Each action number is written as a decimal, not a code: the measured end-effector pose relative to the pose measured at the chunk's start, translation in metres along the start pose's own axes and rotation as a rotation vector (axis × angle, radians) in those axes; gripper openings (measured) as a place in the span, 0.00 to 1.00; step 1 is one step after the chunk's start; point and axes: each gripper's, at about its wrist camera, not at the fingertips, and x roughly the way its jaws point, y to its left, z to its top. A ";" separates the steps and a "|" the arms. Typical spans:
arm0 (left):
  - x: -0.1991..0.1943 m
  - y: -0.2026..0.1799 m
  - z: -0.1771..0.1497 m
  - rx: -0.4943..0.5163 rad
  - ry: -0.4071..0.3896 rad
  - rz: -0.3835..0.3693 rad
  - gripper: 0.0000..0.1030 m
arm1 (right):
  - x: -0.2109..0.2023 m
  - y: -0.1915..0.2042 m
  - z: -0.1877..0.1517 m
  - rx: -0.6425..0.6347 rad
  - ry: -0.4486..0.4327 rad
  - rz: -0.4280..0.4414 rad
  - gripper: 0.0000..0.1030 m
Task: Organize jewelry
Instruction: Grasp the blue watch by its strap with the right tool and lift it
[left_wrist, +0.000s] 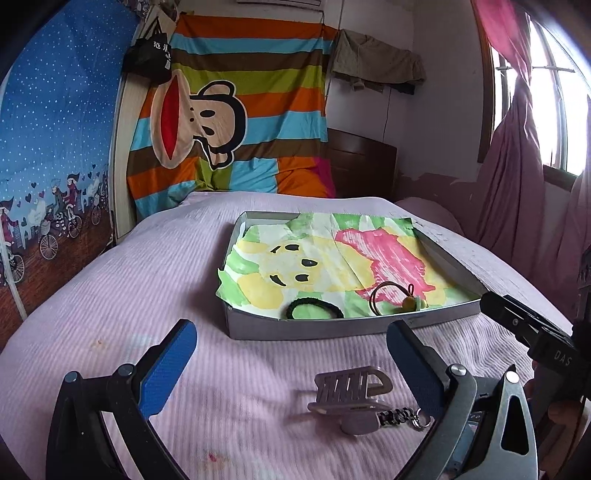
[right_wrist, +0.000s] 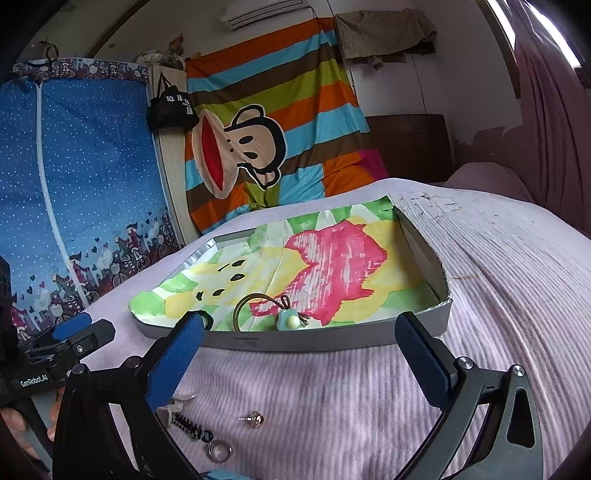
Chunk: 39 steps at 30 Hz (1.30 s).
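Note:
A shallow grey tray (left_wrist: 314, 328) lined with a painted paper lies on the pink bedspread; it also shows in the right wrist view (right_wrist: 332, 341). In it lie a black hair tie (left_wrist: 314, 308) and a brown elastic with a green charm (left_wrist: 397, 295), (right_wrist: 288, 319). My left gripper (left_wrist: 291, 354) is open, above a grey hair claw clip (left_wrist: 351, 391) with a beaded key ring (left_wrist: 404, 417). My right gripper (right_wrist: 299, 350) is open over the bed. A small gold earring (right_wrist: 253, 419), a ring (right_wrist: 218, 451) and the beaded chain (right_wrist: 188, 426) lie below it.
The bed (left_wrist: 147, 295) runs back to a striped monkey sheet (left_wrist: 229, 122) hung on the wall. A blue wardrobe cover (left_wrist: 48, 147) stands on the left. Pink curtains and a window (left_wrist: 535, 110) are on the right. The right gripper's body (left_wrist: 532, 328) enters the left view.

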 end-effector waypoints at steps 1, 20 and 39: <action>-0.004 0.001 -0.002 -0.006 -0.003 -0.005 1.00 | -0.004 0.000 -0.002 0.001 -0.003 0.004 0.99; -0.036 0.000 -0.035 0.034 -0.021 0.017 1.00 | -0.068 0.009 -0.039 -0.090 -0.034 0.052 0.99; -0.002 -0.013 -0.050 0.116 0.201 -0.084 0.92 | -0.064 0.029 -0.074 -0.209 0.141 0.133 0.63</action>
